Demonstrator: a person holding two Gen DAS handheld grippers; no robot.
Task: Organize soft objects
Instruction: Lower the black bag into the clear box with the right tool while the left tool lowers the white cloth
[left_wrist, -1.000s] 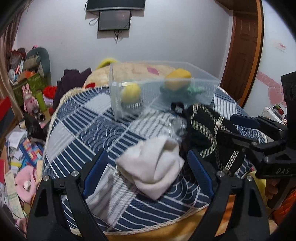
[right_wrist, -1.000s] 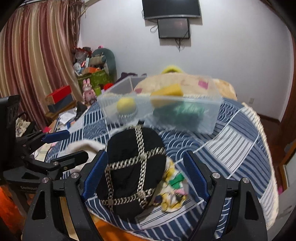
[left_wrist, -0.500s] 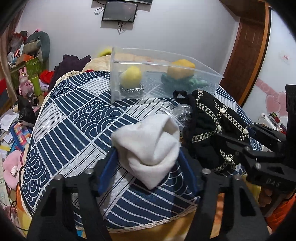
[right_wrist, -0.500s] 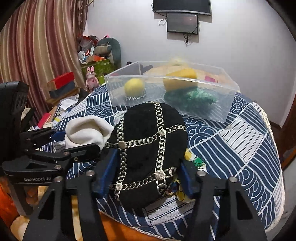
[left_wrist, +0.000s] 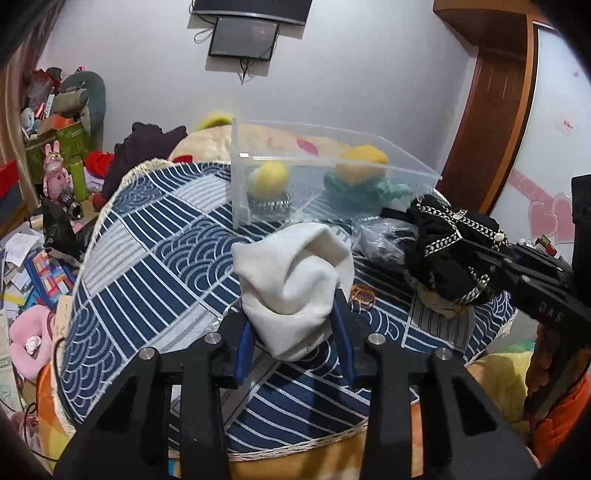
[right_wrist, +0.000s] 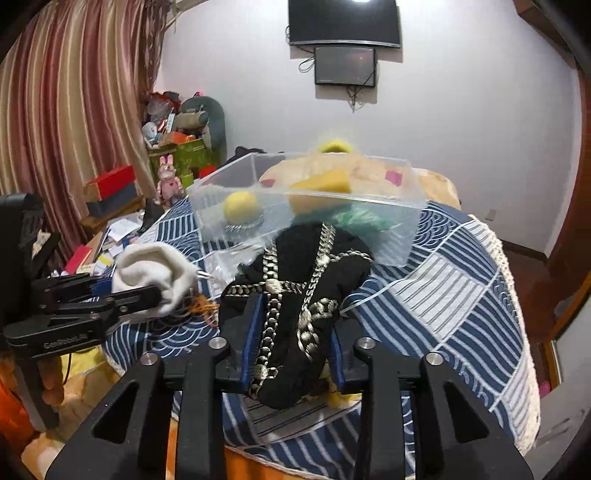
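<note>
My left gripper (left_wrist: 293, 338) is shut on a white knitted hat (left_wrist: 291, 280) and holds it above the blue patterned tablecloth (left_wrist: 155, 266). My right gripper (right_wrist: 291, 354) is shut on a black hat with silver chains (right_wrist: 299, 295), lifted above the cloth. The black hat also shows at the right of the left wrist view (left_wrist: 450, 251), and the white hat at the left of the right wrist view (right_wrist: 155, 273). A clear plastic box (left_wrist: 332, 184) stands behind, holding a yellow ball (left_wrist: 267, 179), a yellow sponge (left_wrist: 364, 166) and green knitwear (left_wrist: 365, 188).
A crinkled clear bag (left_wrist: 380, 240) and a small orange-brown item (left_wrist: 362, 295) lie on the cloth between the hats. Cluttered floor and toys (left_wrist: 33, 236) are to the left. A wooden door (left_wrist: 495, 122) is at the right.
Both grippers have closed on their hats, squeezing them narrower, and lifted them off the cloth. The box now sits lower and nearer in both views.
</note>
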